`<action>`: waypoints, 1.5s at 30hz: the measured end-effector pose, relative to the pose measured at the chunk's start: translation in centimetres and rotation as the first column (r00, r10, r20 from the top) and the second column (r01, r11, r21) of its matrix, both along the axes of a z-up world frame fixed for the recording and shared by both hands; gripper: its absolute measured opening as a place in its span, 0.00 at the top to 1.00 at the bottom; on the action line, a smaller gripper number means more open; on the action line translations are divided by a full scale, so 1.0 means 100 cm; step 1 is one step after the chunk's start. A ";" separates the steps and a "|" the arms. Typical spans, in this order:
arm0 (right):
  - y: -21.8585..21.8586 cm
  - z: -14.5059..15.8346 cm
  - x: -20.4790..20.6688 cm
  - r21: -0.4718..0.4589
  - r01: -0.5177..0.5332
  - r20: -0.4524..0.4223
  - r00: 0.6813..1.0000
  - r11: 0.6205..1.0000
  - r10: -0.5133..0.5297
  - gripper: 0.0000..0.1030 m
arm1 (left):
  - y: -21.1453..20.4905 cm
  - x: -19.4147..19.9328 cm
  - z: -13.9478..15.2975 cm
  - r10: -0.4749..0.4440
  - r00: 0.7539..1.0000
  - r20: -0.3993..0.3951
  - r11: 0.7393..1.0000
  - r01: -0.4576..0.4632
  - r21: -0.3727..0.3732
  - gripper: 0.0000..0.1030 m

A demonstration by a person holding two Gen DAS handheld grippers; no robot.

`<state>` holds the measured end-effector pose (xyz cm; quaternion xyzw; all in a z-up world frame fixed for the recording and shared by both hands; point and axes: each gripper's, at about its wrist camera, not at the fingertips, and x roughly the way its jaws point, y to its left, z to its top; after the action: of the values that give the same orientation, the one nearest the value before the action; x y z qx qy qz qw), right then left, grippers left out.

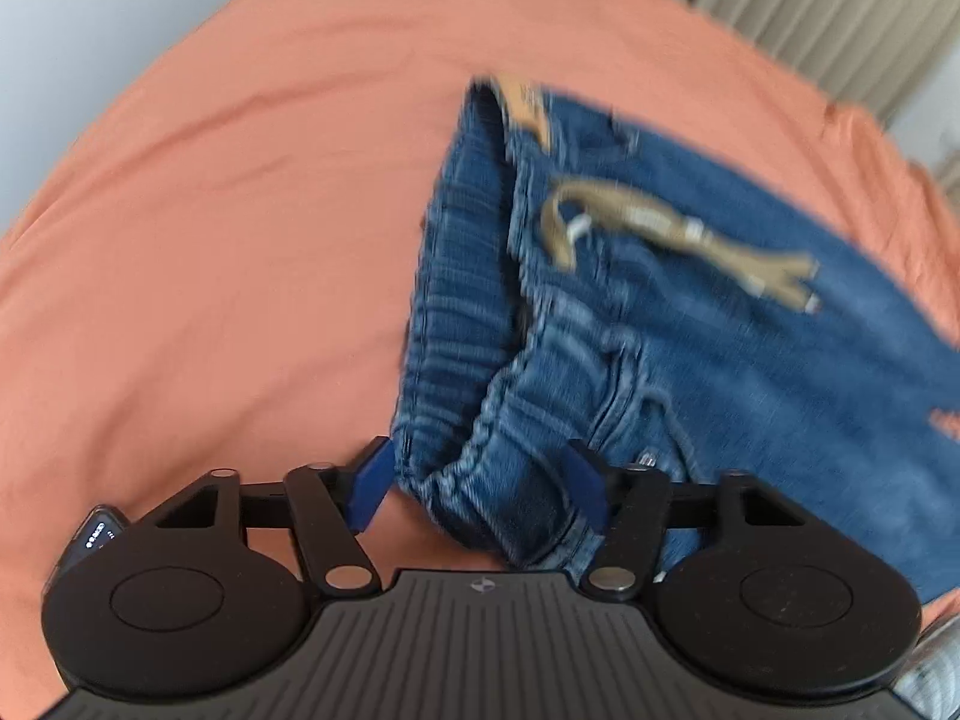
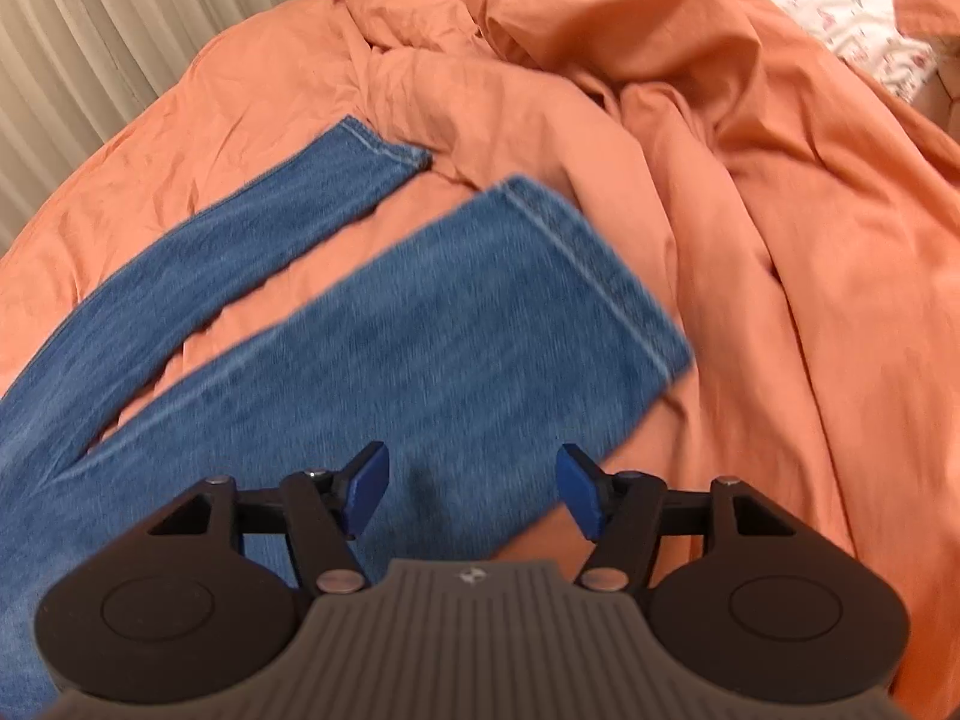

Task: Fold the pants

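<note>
Blue jeans (image 1: pixel 750 360) lie on the orange sheet (image 1: pixel 210 210), with a tan drawstring (image 1: pixel 660 222) at the elastic waistband (image 1: pixel 468 300). My left gripper (image 1: pixel 480 480) is at the near corner of the waistband. Bunched denim fills the gap between its blue pads (image 1: pixel 369 486), and that corner is raised and gaping. The right wrist view shows both legs spread apart, the near leg (image 2: pixel 420 348) and the far leg (image 2: pixel 240 222), hems pointing away. My right gripper (image 2: pixel 471 489) hovers open over the near leg, nothing between its pads.
A rumpled orange duvet (image 2: pixel 690 150) is heaped beyond and right of the leg hems. A floral pillow (image 2: pixel 870 18) lies at the far right. Beige curtains (image 2: pixel 90 48) hang behind the bed. Flat orange sheet stretches left of the waistband.
</note>
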<state>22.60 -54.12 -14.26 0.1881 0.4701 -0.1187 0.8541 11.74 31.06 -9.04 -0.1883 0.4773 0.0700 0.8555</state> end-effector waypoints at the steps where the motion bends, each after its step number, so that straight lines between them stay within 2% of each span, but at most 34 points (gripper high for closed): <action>1: 0.001 0.000 -0.003 -0.004 0.005 -0.002 1.000 1.000 -0.005 0.43 | 0.002 -0.002 0.003 -0.002 1.000 0.021 1.000 0.002 -0.019 0.52; 2: 0.001 0.000 -0.003 -0.004 0.005 -0.002 1.000 1.000 -0.005 0.43 | 0.002 -0.002 0.004 -0.009 1.000 0.020 0.999 0.010 -0.041 0.56; 4: 0.004 0.001 -0.009 -0.018 0.022 0.000 1.000 1.000 -0.022 0.42 | -0.001 0.002 0.000 -0.021 1.000 -0.017 1.000 0.021 -0.010 0.56; 5: 0.004 0.001 -0.009 -0.018 0.022 0.000 1.000 1.000 -0.022 0.42 | -0.003 0.005 -0.002 -0.027 0.999 -0.035 1.000 0.028 0.014 0.54; 6: 0.004 0.001 -0.010 -0.021 0.028 -0.001 1.000 0.999 -0.028 0.42 | -0.003 0.008 -0.004 -0.029 0.999 -0.041 0.999 0.030 0.022 0.47; 7: 0.004 0.002 -0.010 -0.023 0.031 -0.003 0.999 0.999 -0.031 0.42 | -0.003 0.010 -0.005 -0.029 0.999 -0.034 0.999 0.030 0.013 0.44; 10: 0.009 0.006 -0.010 -0.026 0.022 -0.005 1.000 0.999 -0.022 0.42 | -0.004 0.019 -0.008 -0.063 0.998 -0.025 0.996 0.061 -0.066 0.44; 11: 0.011 0.007 -0.008 -0.030 0.016 -0.008 1.000 0.999 -0.016 0.42 | -0.009 0.023 -0.006 -0.081 0.996 -0.030 0.996 0.080 -0.037 0.47; 13: 0.015 0.009 -0.006 -0.029 0.002 -0.018 1.000 1.000 -0.003 0.41 | -0.020 0.028 -0.004 -0.100 0.991 -0.083 0.993 0.105 0.056 0.84; 16: 0.016 0.010 -0.008 -0.023 0.009 -0.027 1.000 1.000 -0.010 0.41 | -0.029 0.020 0.013 -0.127 0.988 -0.091 0.985 0.136 0.101 0.94; 19: 0.014 0.012 -0.011 -0.041 0.018 -0.032 0.999 0.999 -0.019 0.41 | -0.038 0.015 0.028 -0.165 0.971 -0.173 0.956 0.201 0.216 0.96; 20: 0.013 0.012 -0.012 -0.050 0.019 -0.033 0.999 0.999 -0.021 0.41 | -0.036 0.014 0.025 -0.178 0.963 -0.202 0.948 0.223 0.227 0.96; 22: 0.009 0.011 -0.013 -0.066 0.035 -0.040 0.998 0.997 -0.038 0.41 | -0.030 0.016 0.012 -0.141 0.951 -0.276 0.935 0.219 0.278 1.00; 24: 0.005 0.009 -0.012 -0.059 0.056 -0.045 0.997 0.997 -0.059 0.41 | -0.025 0.021 -0.017 -0.037 0.919 -0.393 0.874 0.220 0.432 1.00; 25: 0.004 0.009 -0.012 -0.051 0.062 -0.045 0.997 0.997 -0.064 0.41 | -0.016 0.021 -0.031 -0.003 0.905 -0.425 0.876 0.208 0.435 1.00; 26: 0.003 0.009 -0.013 -0.048 0.064 -0.044 0.997 0.997 -0.066 0.41 | -0.007 0.017 -0.039 -0.001 0.907 -0.422 0.902 0.183 0.392 1.00; 29: 0.005 0.013 -0.016 -0.062 0.041 -0.041 0.998 0.997 -0.043 0.41 | 0.002 0.005 -0.030 -0.009 0.935 -0.355 0.924 0.143 0.354 1.00; 31: 0.006 0.017 -0.017 -0.071 0.011 -0.040 0.999 0.997 -0.014 0.41 | -0.001 -0.002 -0.016 -0.066 0.949 -0.309 0.924 0.175 0.340 0.98; 32: 0.009 0.020 -0.016 -0.072 -0.040 -0.043 0.998 0.997 0.037 0.40 | -0.004 -0.004 -0.009 -0.101 0.953 -0.287 0.920 0.199 0.336 0.97; 33: 0.009 0.020 -0.016 -0.072 -0.040 -0.043 0.998 0.997 0.037 0.40 | -0.008 -0.004 -0.001 -0.133 0.953 -0.274 0.914 0.224 0.337 0.91; 35: 0.016 0.025 -0.014 -0.097 -0.108 -0.051 0.993 0.989 0.103 0.41 | -0.022 -0.005 0.013 -0.216 0.944 -0.250 0.883 0.298 0.362 0.89; 36: 0.021 0.028 -0.013 -0.116 -0.147 -0.050 0.989 0.982 0.142 0.41 | -0.031 -0.005 0.020 -0.268 0.933 -0.238 0.859 0.344 0.379 0.85; 39: 0.038 0.038 -0.011 -0.199 -0.291 -0.052 0.957 0.936 0.286 0.41 | -0.066 -0.003 0.035 -0.410 0.882 -0.231 0.778 0.471 0.417 0.77; 41: 0.049 0.041 -0.013 -0.264 -0.377 -0.067 0.925 0.888 0.373 0.41 | -0.090 -0.003 0.039 -0.506 0.827 -0.246 0.707 0.561 0.431 0.71; 42: 0.058 0.041 -0.017 -0.341 -0.456 -0.093 0.887 0.822 0.453 0.42 | -0.101 -0.004 0.040 -0.546 0.797 -0.259 0.670 0.601 0.436 0.67; 43: 0.058 0.041 -0.017 -0.341 -0.456 -0.093 0.887 0.822 0.453 0.42 | -0.113 -0.003 0.038 -0.586 0.762 -0.275 0.630 0.642 0.436 0.64; 45: 0.065 0.038 -0.023 -0.426 -0.521 -0.116 0.842 0.739 0.527 0.42 | -0.132 -0.007 0.035 -0.644 0.699 -0.309 0.558 0.707 0.434 0.61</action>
<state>20.29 -47.62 -10.45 -0.1496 0.4593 0.0238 0.8753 11.00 17.84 -5.52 0.2536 0.5227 -0.1259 0.8041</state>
